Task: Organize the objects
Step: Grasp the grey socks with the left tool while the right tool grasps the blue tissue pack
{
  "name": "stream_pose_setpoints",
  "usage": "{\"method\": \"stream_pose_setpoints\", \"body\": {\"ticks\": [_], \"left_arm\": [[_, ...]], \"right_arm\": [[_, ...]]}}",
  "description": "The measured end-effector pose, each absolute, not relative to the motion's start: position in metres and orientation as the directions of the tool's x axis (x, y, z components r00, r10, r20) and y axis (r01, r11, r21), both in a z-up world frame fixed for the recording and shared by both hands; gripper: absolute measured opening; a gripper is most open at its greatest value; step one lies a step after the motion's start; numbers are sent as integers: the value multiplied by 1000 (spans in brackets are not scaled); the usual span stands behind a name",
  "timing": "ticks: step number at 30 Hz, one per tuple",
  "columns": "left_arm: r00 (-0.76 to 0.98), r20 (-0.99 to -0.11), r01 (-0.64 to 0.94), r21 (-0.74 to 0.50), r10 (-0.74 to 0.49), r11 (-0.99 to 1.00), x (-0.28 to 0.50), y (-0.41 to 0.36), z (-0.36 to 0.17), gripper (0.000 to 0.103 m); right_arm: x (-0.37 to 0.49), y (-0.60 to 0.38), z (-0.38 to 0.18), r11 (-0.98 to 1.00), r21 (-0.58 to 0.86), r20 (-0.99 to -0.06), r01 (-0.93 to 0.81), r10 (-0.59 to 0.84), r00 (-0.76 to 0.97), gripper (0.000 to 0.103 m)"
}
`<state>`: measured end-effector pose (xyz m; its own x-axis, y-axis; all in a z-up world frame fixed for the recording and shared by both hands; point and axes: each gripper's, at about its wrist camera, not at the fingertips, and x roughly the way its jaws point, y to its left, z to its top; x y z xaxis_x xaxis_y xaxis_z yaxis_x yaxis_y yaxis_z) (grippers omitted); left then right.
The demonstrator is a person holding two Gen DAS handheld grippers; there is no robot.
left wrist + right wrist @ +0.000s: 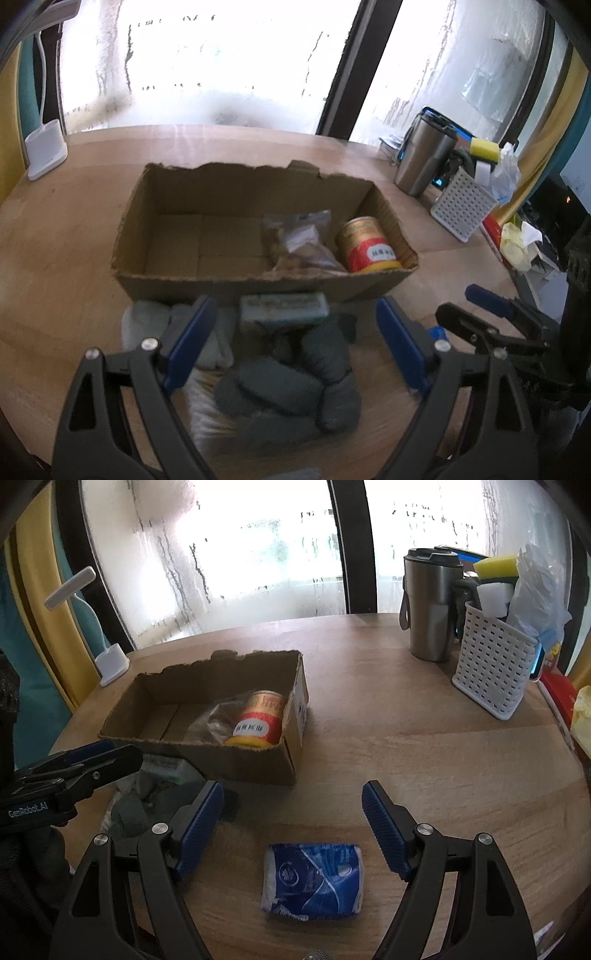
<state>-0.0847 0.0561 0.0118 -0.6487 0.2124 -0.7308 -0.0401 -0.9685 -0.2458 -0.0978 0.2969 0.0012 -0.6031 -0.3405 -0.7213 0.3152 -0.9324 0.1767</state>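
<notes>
An open cardboard box [258, 284] [258, 764] stands on the wooden table. Inside it lie a red and gold can [367, 245] [260, 718] and a clear snack bag [299, 240] [212, 720]. My left gripper [295, 325] is open above a dark grey glove [295, 384] and a green-white packet [282, 306] just in front of the box. My right gripper [293, 812] is open and empty, with a blue tissue pack [312, 880] lying on the table between its fingers. The right gripper also shows in the left wrist view [480, 314].
A steel tumbler [430, 605] [424, 155] and a white slotted basket [495, 664] [461, 199] with a yellow sponge stand at the back right. A white lamp base [46, 149] [112, 662] stands at the back left. Pale cloths [147, 325] lie beside the glove.
</notes>
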Motion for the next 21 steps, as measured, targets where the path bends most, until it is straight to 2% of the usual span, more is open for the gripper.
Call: {"method": "stream_pose_setpoints", "body": {"ticks": [21], "left_arm": [[-602,-764,-39,-263,232,-964,-59,62,-19,90]], "right_arm": [[-73,294,-24,-935,168,-751,312,-326,-574,80]]}}
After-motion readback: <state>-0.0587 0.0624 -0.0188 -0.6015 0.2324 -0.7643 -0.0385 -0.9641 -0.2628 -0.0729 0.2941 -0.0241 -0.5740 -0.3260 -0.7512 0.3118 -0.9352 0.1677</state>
